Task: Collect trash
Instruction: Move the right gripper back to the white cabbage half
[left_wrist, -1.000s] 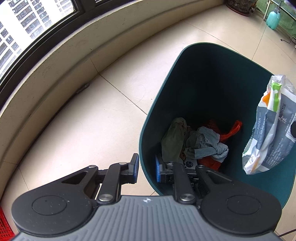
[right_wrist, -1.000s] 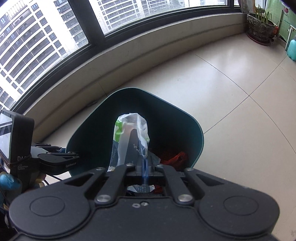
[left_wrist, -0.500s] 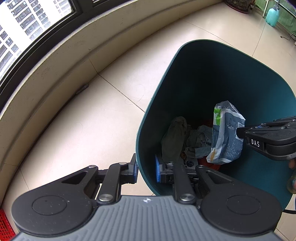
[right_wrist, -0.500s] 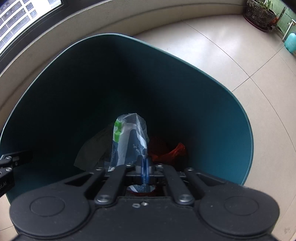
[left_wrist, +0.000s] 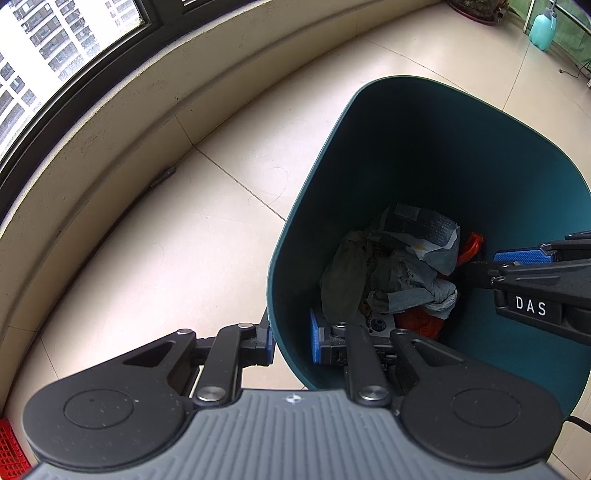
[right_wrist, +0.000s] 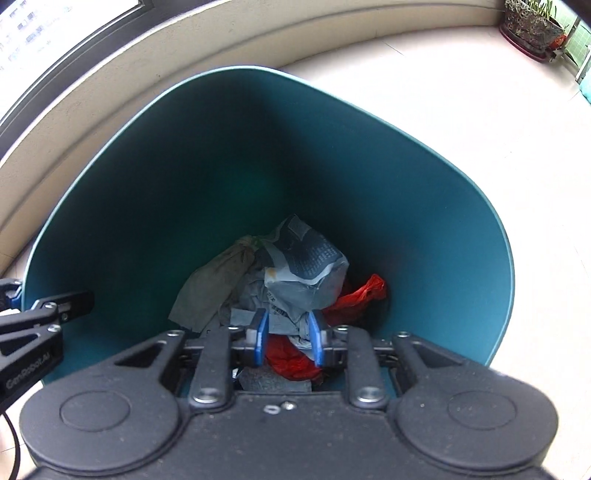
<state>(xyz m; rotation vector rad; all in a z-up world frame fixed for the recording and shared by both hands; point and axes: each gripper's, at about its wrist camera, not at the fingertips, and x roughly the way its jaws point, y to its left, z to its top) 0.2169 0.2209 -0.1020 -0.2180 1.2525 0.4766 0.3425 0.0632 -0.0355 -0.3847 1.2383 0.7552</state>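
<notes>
Two grippers are sharing this drop; we are steadying the teal bin (left_wrist: 424, 122) with the left gripper (left_wrist: 291, 341), its pads pinching the near wall; the right gripper (right_wrist: 287, 338) is pointing steeply down inside, jaws opening, nothing between them; the printed wrapper (right_wrist: 310, 269) is lying atop the trash; we should lift straight out without snagging it.

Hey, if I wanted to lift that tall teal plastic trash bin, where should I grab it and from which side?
Pinch the thin upright wall of the teal plastic trash bin at its rim, coming down from above with one finger inside and one outside. The left gripper already clamps the near rim that way. The body looks too broad for the jaws to span.
</notes>
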